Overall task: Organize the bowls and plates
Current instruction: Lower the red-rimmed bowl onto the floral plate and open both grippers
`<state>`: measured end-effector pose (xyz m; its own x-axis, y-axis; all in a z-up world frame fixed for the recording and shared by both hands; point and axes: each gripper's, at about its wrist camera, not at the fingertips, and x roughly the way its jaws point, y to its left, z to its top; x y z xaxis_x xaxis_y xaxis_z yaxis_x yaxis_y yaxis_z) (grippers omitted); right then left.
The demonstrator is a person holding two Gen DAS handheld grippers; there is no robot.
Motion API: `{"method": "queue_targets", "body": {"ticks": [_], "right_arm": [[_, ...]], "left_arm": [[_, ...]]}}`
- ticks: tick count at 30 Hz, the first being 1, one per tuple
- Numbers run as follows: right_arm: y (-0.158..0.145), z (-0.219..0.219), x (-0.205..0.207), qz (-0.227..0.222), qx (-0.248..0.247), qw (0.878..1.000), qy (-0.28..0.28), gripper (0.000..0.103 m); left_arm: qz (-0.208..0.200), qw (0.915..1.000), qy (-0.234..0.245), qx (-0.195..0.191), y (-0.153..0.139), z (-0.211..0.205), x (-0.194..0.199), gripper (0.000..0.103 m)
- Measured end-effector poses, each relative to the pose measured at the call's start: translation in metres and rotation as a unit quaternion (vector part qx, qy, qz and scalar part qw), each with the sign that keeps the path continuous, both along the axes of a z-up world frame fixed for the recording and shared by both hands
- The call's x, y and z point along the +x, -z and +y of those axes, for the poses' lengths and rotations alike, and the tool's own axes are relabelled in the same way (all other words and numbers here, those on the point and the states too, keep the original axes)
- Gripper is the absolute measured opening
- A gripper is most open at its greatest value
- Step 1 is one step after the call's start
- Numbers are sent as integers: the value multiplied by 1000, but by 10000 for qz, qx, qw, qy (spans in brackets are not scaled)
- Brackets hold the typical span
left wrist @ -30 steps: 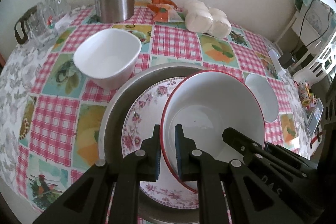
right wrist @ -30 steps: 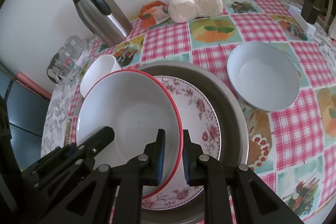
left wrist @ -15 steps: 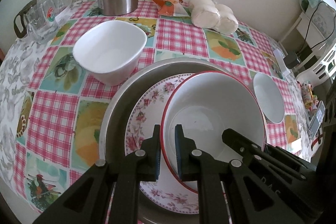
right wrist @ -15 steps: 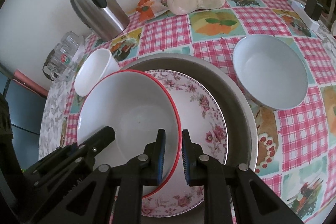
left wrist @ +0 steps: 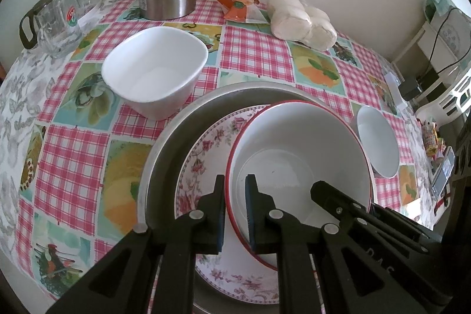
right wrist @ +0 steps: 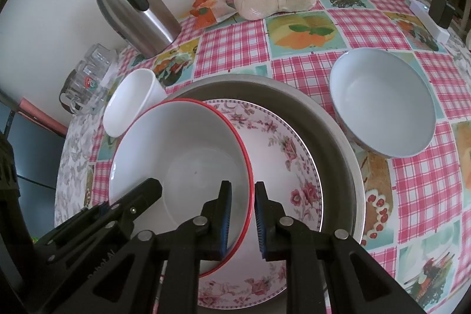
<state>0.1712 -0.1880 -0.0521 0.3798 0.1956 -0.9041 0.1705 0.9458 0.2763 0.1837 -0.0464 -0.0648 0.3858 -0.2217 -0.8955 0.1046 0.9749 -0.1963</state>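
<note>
change: little, grips unchanged | left gripper [left wrist: 235, 208] and right gripper [right wrist: 243, 215] clamp red-rimmed bowl [left wrist: 297, 161] rim, seemingly above flowered plate [right wrist: 294, 175]

Checked tablecloth [left wrist: 76, 161] under metal tray [left wrist: 164, 155]

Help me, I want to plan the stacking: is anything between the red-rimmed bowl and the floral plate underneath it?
Nothing visible is. The red-rimmed white bowl, gripped at its rim by the left claw and the right claw, sits directly above the floral plate in the grey metal tray.
</note>
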Motion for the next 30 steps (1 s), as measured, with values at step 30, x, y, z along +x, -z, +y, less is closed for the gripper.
{"method": "queue_targets", "body": {"ticks": [30], "right_arm": [[4,-8,1,18,423,9989,190,24]], "left_arm": [[180,9981,-329,-492,6,13,6,17]]}}
